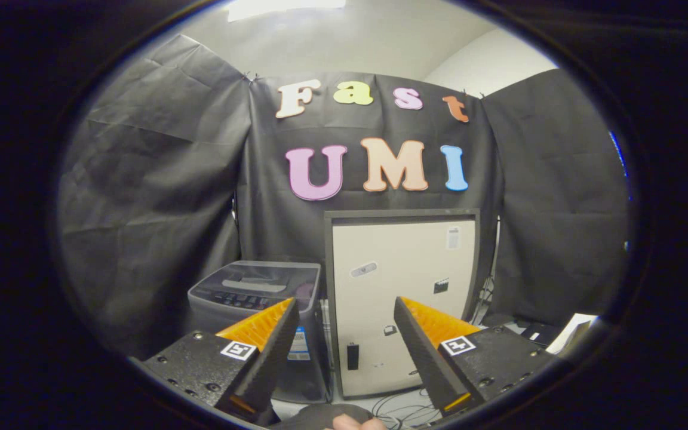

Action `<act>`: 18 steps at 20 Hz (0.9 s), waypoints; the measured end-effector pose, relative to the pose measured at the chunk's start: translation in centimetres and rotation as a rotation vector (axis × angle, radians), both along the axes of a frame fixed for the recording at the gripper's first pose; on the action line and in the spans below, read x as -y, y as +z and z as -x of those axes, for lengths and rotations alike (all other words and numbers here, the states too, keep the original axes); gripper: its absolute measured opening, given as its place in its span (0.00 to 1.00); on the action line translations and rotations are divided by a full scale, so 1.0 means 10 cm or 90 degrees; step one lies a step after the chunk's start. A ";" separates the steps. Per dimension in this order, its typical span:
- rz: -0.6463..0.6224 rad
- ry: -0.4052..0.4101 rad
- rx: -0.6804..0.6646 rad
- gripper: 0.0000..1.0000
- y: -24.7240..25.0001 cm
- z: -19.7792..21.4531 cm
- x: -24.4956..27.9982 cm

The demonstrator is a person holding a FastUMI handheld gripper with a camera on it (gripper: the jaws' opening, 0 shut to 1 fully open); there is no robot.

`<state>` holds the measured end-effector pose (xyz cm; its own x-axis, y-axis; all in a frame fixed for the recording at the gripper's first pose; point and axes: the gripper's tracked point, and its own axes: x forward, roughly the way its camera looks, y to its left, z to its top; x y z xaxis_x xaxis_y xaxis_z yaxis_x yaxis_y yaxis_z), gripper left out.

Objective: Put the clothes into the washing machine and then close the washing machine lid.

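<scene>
A small grey top-loading washing machine (254, 298) stands beyond my left finger, against the black cloth wall. Its lid (260, 280) lies flat and shut, with a row of buttons along the front. My gripper (344, 310) hangs in the air well short of the machine, open, with nothing between its fingers. A dark rounded cloth-like thing (320, 413) shows just below the fingers, next to a bit of a person's hand (353, 423); I cannot tell whether it is the clothes.
A beige cabinet (404, 298) with a dark frame stands right of the washing machine, straight ahead between the fingers. Loose cables (401, 406) lie on the floor before it. Dark boxes and a white sheet (550, 334) sit at the right.
</scene>
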<state>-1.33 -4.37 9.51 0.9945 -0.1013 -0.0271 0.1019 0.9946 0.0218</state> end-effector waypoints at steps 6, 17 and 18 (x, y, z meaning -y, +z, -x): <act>-0.023 -0.025 0.023 0.96 -0.18 0.25 0.08; 0.028 0.002 0.006 0.97 -0.65 0.30 -0.30; 0.034 0.008 0.012 0.98 -0.62 0.31 -0.34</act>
